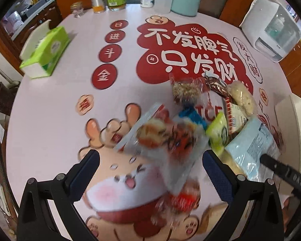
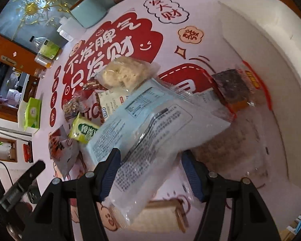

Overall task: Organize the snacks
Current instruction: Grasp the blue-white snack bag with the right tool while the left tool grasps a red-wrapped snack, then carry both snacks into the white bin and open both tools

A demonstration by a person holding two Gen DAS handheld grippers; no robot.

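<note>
My right gripper [image 2: 149,171] straddles one pale blue packet [image 2: 142,118], pads not visibly pressing, long axis running toward the one white bin [image 2: 271,46]; my left gripper [image 1: 151,172] gapes over one blurred red-printed pouch [image 1: 166,140] beside it.

My right gripper [image 2: 150,172] points down, jaws apart around a clear packet [image 2: 148,140] with printed text; contact with my pads is unclear. Under it a pale blue packet [image 2: 130,108]. Far: rice cake [image 2: 124,74]. Left: green packet [image 2: 83,130], red-white packet [image 2: 62,150]. Right: dark bar [image 2: 232,86] beside the white tray [image 2: 271,40]. Other gripper's finger [image 2: 28,176] near left. Tissue box [image 2: 32,112] far left.
</note>
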